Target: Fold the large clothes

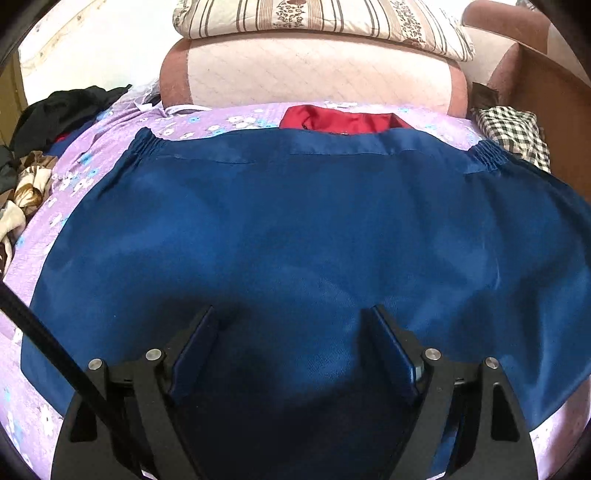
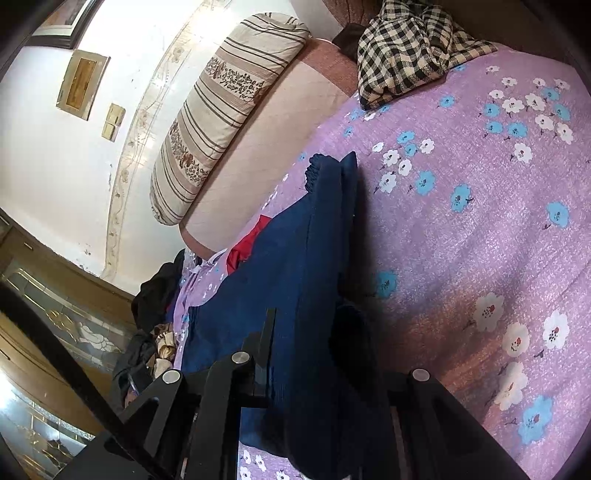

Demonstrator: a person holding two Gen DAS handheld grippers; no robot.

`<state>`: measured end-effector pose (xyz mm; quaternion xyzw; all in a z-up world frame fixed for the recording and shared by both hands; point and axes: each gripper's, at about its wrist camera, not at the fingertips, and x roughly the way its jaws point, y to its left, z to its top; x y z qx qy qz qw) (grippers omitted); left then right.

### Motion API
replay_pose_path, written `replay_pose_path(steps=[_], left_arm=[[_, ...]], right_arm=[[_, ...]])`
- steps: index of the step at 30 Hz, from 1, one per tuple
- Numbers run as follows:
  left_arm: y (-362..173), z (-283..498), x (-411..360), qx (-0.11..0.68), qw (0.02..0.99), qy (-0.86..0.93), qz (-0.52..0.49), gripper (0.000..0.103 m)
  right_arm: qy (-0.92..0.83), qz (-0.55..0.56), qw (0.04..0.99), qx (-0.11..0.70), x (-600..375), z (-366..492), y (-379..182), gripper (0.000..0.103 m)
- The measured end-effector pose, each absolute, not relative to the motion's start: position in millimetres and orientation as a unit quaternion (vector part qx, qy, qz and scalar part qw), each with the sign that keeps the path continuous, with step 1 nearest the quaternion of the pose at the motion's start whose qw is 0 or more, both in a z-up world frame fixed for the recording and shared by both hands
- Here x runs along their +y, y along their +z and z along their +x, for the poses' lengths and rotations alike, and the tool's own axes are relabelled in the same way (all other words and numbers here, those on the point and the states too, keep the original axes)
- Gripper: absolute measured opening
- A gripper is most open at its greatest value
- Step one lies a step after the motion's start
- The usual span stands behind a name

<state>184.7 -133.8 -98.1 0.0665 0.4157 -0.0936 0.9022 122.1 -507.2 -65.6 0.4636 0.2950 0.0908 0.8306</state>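
Observation:
A large blue garment [image 1: 295,229] with an elastic waistband lies spread flat on the purple flowered bedsheet [image 1: 55,199]. My left gripper [image 1: 293,321] is open and hovers low over the garment's near part, with cloth between and under its fingers. In the right wrist view the same blue garment [image 2: 288,266] has its right side lifted and bunched. My right gripper [image 2: 306,328] is shut on that blue fabric, which drapes over and hides the right finger.
A red garment [image 1: 343,120] lies beyond the waistband. A checked cloth [image 2: 410,48] sits at the bed's far right corner. Dark and patterned clothes [image 1: 55,110] are piled at the left. A striped pillow [image 1: 317,18] rests on the padded headboard [image 1: 314,74].

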Motion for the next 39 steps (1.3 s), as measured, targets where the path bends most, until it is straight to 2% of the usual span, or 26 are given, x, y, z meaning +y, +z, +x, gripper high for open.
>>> replay_pose_path(steps=[19,27,31,33,35,39], left_arm=[[-98.0,184.0,-133.3,0.41,0.906,-0.088,0.065,0.083],[-88.8,191.5,-114.9,0.424,0.898,-0.105,0.059,0.083],[-80.1,198.4,-80.1,0.397,0.916,-0.048,0.041,0.083],[-96.1,210.3,-89.6,0.43,0.893,-0.076,0.104,0.086],[-85.7,209.7,-88.6,0.418,0.894,-0.102,0.126,0.085],[-40.7,215.8,-17.1,0.401,0.91,-0.099,0.013,0.084]], right_arm=[[0.096,0.492,0.817,0.286,-506.7,117.0,-62.8,0.019],[0.05,0.501,0.803,0.32,-500.8,127.9,-50.0,0.017],[0.028,0.494,0.801,0.336,-490.5,138.8,-29.4,0.017],[0.017,0.479,0.809,0.341,-478.9,146.5,-13.5,0.017],[0.012,0.465,0.815,0.346,-460.2,158.0,6.1,0.017],[0.021,0.403,0.842,0.358,-397.5,189.7,52.0,0.017]])
